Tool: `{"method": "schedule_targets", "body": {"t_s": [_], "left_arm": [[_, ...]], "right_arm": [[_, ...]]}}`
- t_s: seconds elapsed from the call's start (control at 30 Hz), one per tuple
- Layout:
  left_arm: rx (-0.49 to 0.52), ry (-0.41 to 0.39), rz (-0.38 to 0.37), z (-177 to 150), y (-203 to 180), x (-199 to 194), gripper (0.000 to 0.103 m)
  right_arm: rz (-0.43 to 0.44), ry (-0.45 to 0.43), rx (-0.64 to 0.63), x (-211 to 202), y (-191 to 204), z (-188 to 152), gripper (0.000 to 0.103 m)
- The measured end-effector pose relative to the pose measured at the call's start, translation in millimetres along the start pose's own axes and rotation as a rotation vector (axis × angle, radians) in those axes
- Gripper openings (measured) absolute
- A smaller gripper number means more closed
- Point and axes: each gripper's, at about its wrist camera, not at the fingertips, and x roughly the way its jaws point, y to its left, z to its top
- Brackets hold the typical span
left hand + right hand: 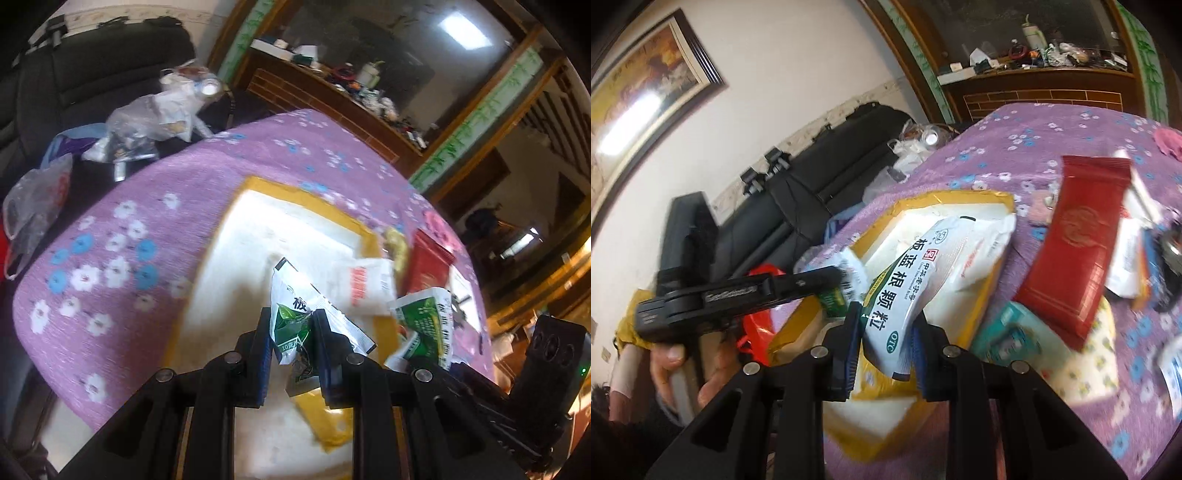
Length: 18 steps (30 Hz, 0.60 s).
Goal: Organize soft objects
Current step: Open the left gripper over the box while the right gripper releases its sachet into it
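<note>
My left gripper point(291, 332) is shut on a green-and-white medicine sachet point(291, 306) and holds it above the white tray with yellow rim point(258, 221). My right gripper point(886, 325) is shut on a second green-and-white sachet point(905, 280), held over the same tray point(923, 206); this sachet also shows in the left wrist view point(424, 321). A white packet point(364, 286) lies at the tray's right edge. A red packet point(1075, 243) lies on the purple floral cloth point(1052, 140) right of the tray. The left gripper's body point(738, 295) shows at the left in the right wrist view.
A teal-and-white pack point(1008, 332) and a yellow-dotted cloth point(1086, 354) lie by the red packet. Plastic bags point(147, 122) sit on the black sofa point(92, 74) beyond the table. A wooden shelf point(332, 96) with clutter stands behind.
</note>
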Motion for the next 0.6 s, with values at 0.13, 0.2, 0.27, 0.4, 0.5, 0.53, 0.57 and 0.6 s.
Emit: {"method": "schedule_targets", "body": {"t_s": [0.13, 0.2, 0.27, 0.4, 0.5, 0.53, 0.57, 0.6], "left_arm": [[-0.012, 0.015, 0.059, 9, 5, 14, 0.021], [-0.016, 0.038, 0.048, 12, 5, 23, 0.022], [-0.010, 0.048, 0.061, 13, 2, 28, 0.022], [-0.010, 0.048, 0.100, 10, 2, 25, 0.043], [-0.044, 0.020, 0.101, 0, 5, 16, 0.064], [-0.049, 0.019, 0.106, -5, 5, 14, 0.064], [-0.053, 0.024, 0.113, -10, 3, 13, 0.064], [-0.054, 0.027, 0.115, -12, 2, 12, 0.064]], "right_arm": [[-0.102, 0.077, -0.017, 28, 4, 4, 0.025], [-0.102, 0.094, 0.001, 31, 1, 2, 0.027], [-0.114, 0.087, 0.025, 31, -4, 1, 0.030], [-0.061, 0.080, 0.109, 27, -15, -3, 0.040], [-0.012, 0.088, 0.089, 14, -12, -9, 0.054], [0.005, 0.090, 0.072, 7, -11, -14, 0.056], [0.019, 0.085, 0.062, 0, -9, -17, 0.057], [0.036, 0.079, 0.053, -8, -9, -21, 0.058]]}}
